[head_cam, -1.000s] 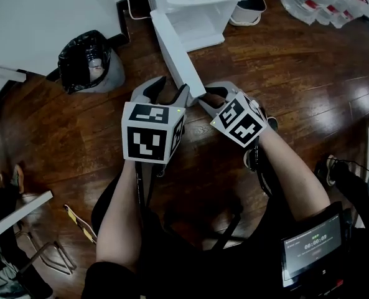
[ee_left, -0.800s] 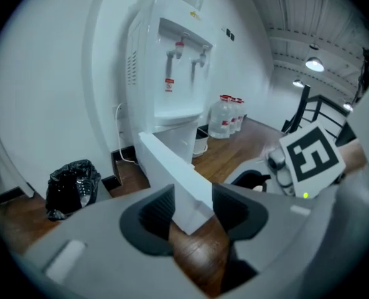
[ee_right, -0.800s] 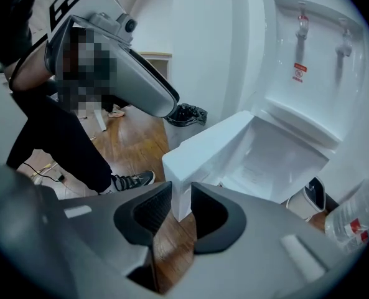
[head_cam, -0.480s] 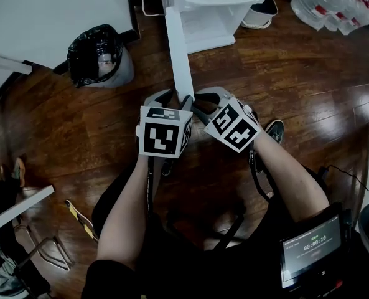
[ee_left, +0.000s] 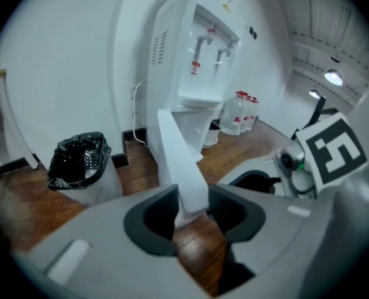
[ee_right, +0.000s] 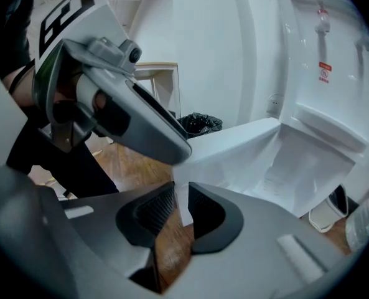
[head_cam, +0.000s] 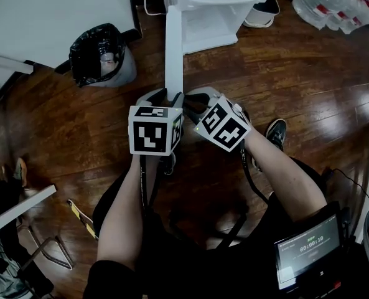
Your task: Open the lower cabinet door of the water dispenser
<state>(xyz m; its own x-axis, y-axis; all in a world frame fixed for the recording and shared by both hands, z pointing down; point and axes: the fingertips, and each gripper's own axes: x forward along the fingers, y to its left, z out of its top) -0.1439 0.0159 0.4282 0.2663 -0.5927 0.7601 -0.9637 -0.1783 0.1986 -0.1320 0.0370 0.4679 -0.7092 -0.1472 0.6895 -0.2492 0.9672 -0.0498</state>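
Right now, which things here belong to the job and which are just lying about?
Job: water dispenser; its lower cabinet door, swung out; left gripper and right gripper, jaws of both closing with the door's edge between them.
Lying about: black-bagged bin; water bottles; small white bin; timer screen.

A small screen (head_cam: 308,249) at the person's side showed a timer reading 00:00:10; the smaller print above it was blurred. Red labels (ee_left: 195,67) by the taps of the water dispenser (ee_left: 165,48) and on the bottles (head_cam: 330,2) were too small to read.
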